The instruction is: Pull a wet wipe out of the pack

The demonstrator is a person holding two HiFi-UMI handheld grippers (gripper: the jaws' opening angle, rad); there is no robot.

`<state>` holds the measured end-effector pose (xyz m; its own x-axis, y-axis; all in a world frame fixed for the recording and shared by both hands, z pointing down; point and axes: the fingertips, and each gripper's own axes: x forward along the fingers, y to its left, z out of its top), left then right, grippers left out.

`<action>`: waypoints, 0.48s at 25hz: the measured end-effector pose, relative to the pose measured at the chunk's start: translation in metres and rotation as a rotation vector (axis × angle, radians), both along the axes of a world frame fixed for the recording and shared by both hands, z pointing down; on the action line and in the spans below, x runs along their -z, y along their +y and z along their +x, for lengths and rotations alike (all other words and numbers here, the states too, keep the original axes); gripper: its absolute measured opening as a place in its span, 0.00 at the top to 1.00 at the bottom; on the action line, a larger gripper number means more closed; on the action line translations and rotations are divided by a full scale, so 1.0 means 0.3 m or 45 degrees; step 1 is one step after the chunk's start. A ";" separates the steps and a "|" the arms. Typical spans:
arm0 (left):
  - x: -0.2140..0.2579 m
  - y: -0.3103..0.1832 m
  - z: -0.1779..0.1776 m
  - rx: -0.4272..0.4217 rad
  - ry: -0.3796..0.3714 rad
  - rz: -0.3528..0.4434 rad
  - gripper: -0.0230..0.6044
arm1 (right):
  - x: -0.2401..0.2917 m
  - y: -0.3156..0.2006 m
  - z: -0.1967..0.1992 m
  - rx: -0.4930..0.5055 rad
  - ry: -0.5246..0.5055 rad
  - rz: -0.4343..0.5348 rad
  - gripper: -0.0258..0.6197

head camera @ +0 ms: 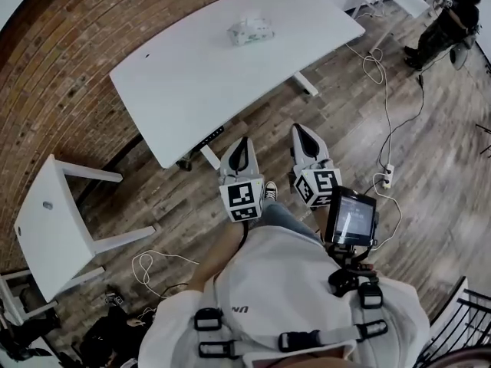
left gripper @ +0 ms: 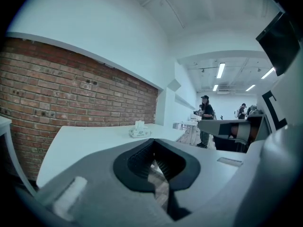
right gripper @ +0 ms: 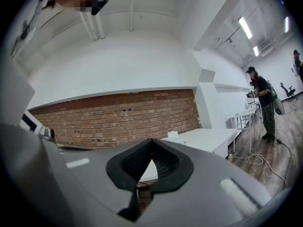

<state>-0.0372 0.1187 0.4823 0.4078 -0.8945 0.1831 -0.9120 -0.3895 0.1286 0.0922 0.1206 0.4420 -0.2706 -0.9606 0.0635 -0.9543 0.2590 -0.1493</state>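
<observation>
Not pulling anything yet, this is just the walk-up. My left gripper (head camera: 242,148) and right gripper (head camera: 302,135) are held out side by side. Both sets of jaws are pinched together with nothing in them. The wet wipe pack (head camera: 251,31) sits on the white table (head camera: 176,90), well ahead of both jaws, and it looks like a bit of wipe pokes up from its top. Next I reckon I need to close that gap and open one set of jaws around that bit. I'd probably pin the pack with the other so it doesn't lift.
</observation>
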 end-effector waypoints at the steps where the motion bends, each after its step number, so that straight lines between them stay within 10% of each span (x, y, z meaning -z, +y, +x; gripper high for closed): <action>1: 0.010 -0.048 0.019 0.011 -0.003 0.007 0.96 | -0.003 -0.047 0.012 0.017 0.010 -0.007 0.95; 12: 0.036 -0.381 0.160 0.090 -0.023 0.011 0.96 | -0.087 -0.368 0.154 0.098 0.036 -0.070 0.95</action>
